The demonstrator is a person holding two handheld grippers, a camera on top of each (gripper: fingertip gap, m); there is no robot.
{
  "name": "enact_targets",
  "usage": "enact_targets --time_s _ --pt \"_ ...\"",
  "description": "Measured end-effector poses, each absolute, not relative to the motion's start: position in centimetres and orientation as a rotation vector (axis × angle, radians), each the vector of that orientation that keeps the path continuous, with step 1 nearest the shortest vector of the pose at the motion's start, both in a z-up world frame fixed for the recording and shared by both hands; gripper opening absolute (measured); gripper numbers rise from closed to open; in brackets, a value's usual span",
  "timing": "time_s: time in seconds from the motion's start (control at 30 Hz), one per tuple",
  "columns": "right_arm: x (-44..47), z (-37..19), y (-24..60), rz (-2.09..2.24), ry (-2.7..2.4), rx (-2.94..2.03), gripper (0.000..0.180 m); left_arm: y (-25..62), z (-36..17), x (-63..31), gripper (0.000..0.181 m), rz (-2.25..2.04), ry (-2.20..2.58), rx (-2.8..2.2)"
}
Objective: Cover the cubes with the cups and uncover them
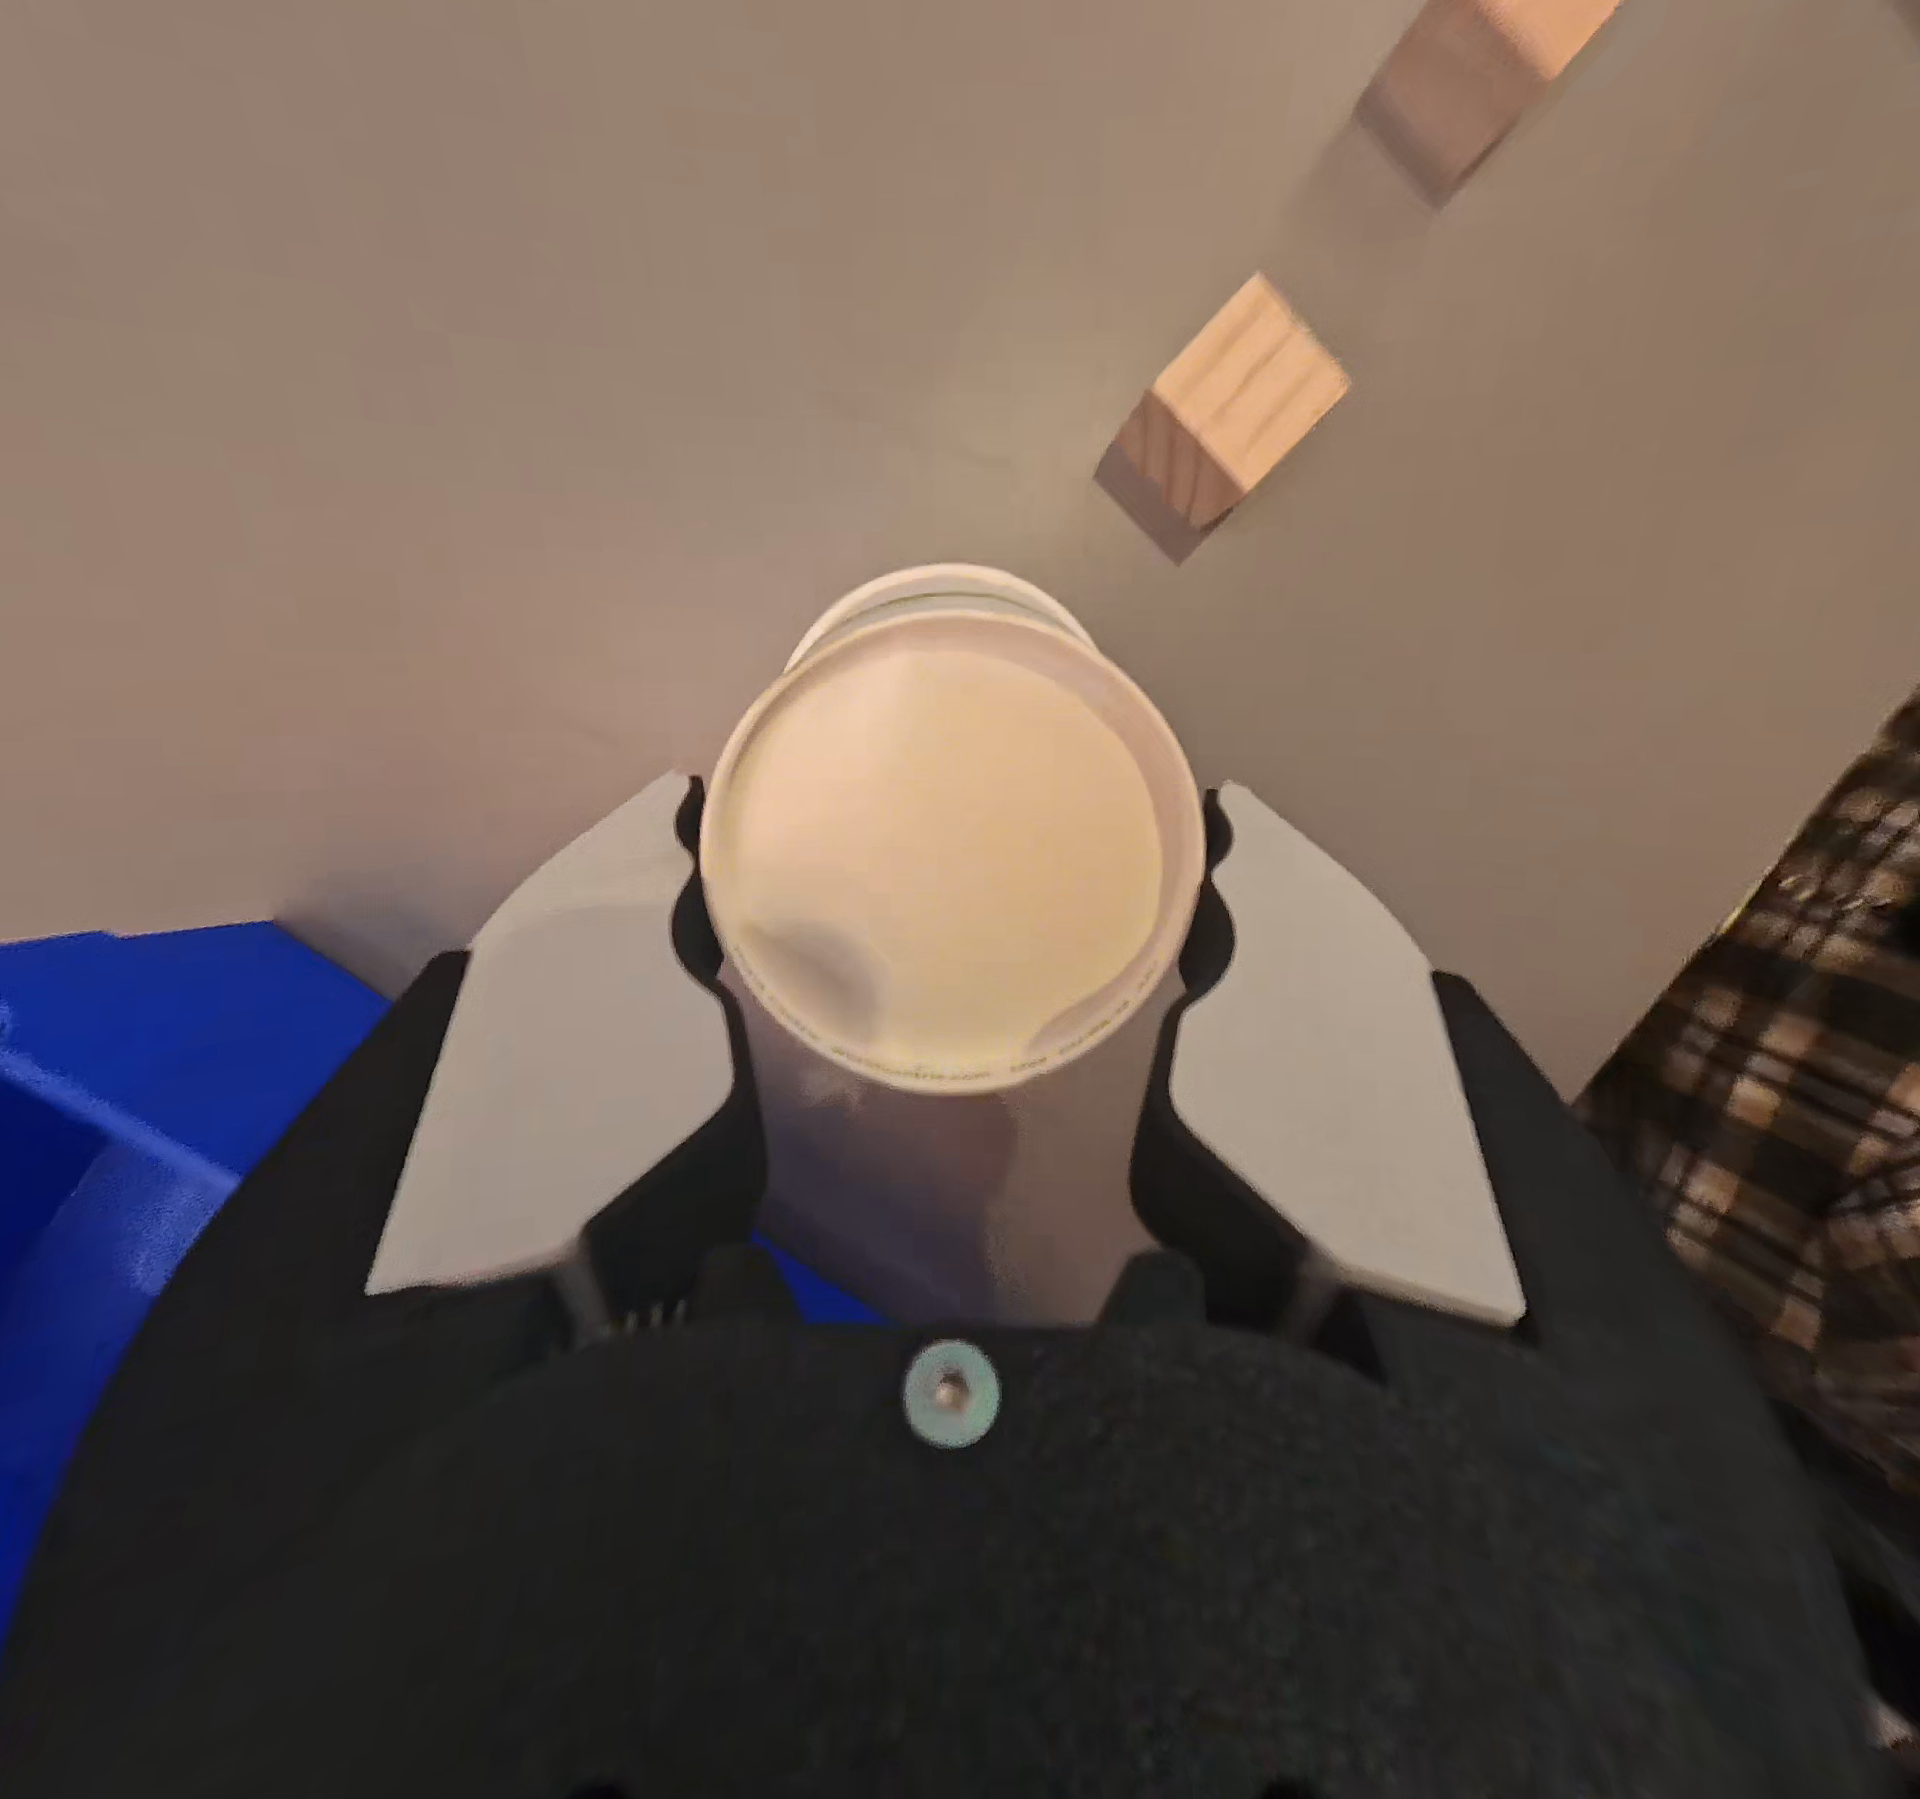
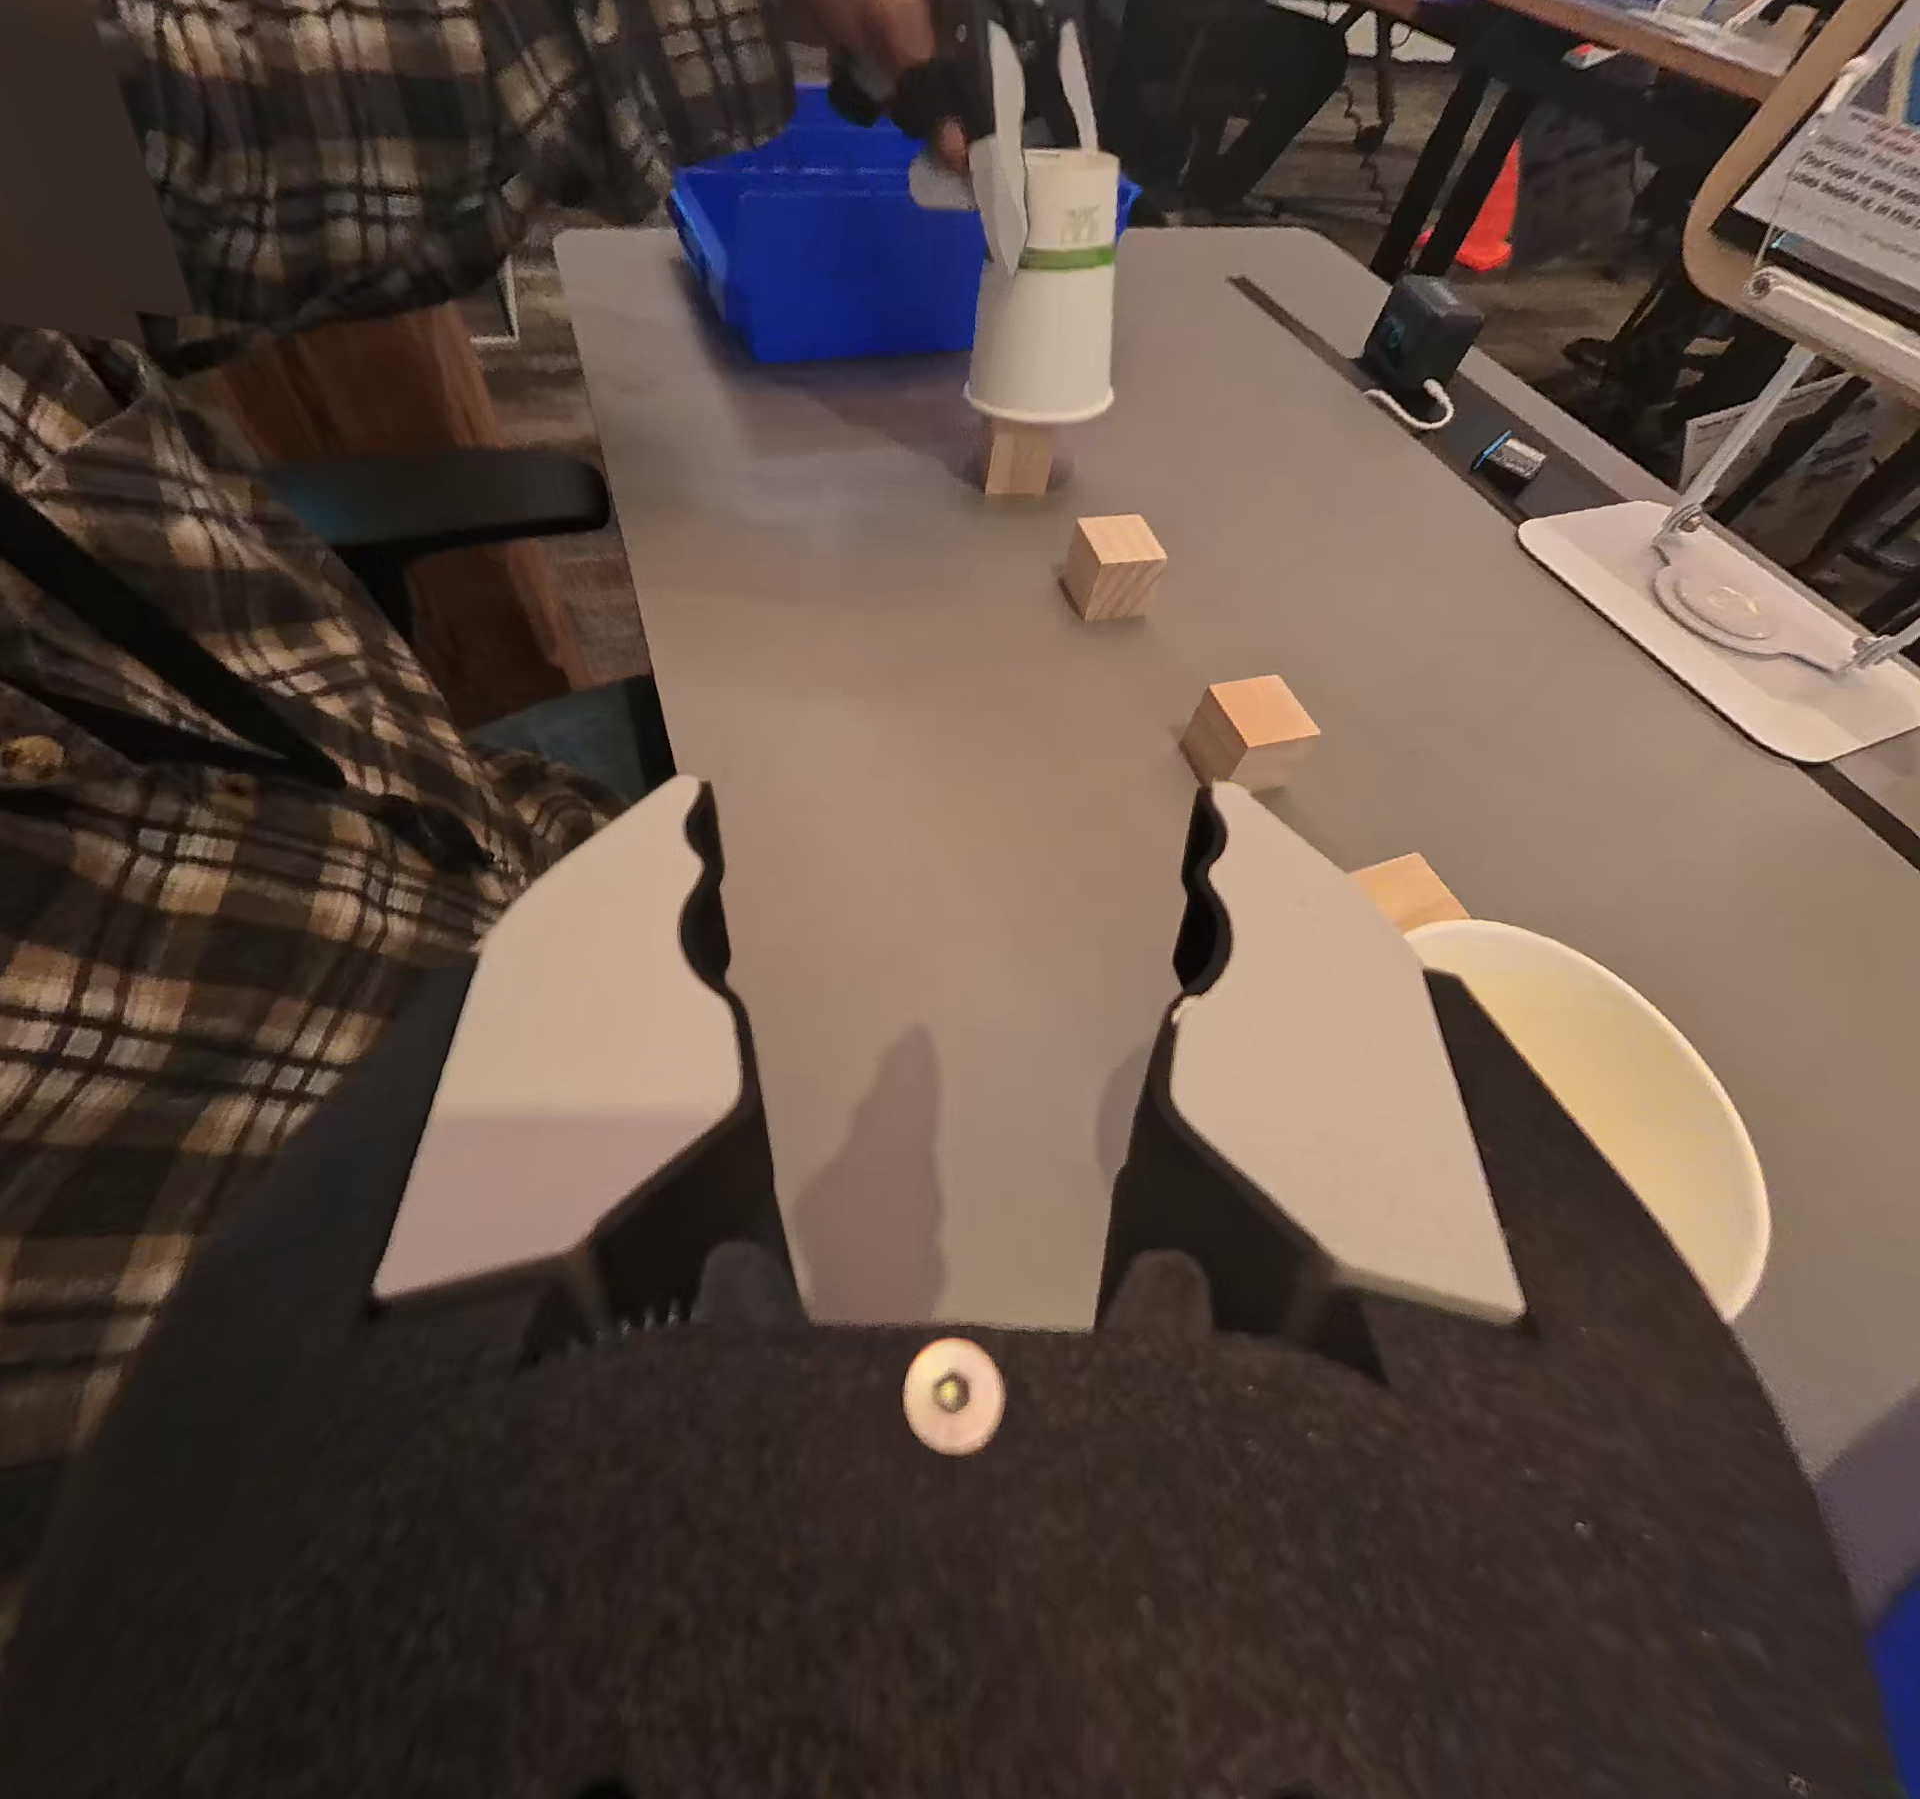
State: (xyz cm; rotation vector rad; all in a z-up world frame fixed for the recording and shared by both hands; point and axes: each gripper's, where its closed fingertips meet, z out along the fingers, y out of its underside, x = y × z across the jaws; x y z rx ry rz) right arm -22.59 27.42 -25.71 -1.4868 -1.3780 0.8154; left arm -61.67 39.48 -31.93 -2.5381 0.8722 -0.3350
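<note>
My left gripper [image 1: 951, 814] is shut on an upside-down white paper cup [image 1: 935, 856], seen from above its base. In the right wrist view this cup [image 2: 1044, 315] hangs just above the farthest wooden cube [image 2: 1016, 466], held by the left gripper [image 2: 1044, 211]. Several more wooden cubes stand uncovered in a row on the grey table: one [image 2: 1115, 565], another [image 2: 1250, 731], and the nearest [image 2: 1408, 892], partly hidden. Two of them show in the left wrist view [image 1: 1236, 419] [image 1: 1507, 56]. My right gripper [image 2: 951, 814] is open and empty above the table. A second white cup [image 2: 1600, 1074] sits by its right finger.
A blue bin [image 2: 831, 263] stands at the table's far end, behind the held cup; it also shows in the left wrist view [image 1: 125, 1074]. A person in a plaid shirt [image 2: 260, 814] sits along the left edge. A small black device [image 2: 1418, 326] and a white stand [image 2: 1714, 627] are at the right.
</note>
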Motion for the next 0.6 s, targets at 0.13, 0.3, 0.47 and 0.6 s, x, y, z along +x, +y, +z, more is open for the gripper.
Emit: enact_targets --time_s 0.13,0.3,0.47,0.6 --pt "-23.8 -24.9 28.6 0.825 -1.268 -1.454 0.085 39.4 -25.8 -61.4 0.088 -0.521 0.678 -2.296" --pt "-28.6 -22.8 30.6 0.854 -1.145 -1.35 0.084 37.4 -17.8 -57.1 0.087 -1.023 0.396 -1.768" --pt "-35.2 -20.8 31.1 0.866 -1.167 -1.227 0.084 34.1 -16.1 -50.8 0.087 -1.581 0.177 -1.302" --pt "-38.4 -20.5 30.9 0.842 -1.246 -1.184 0.08 33.1 -18.4 -46.3 0.087 -1.771 0.125 -1.231"
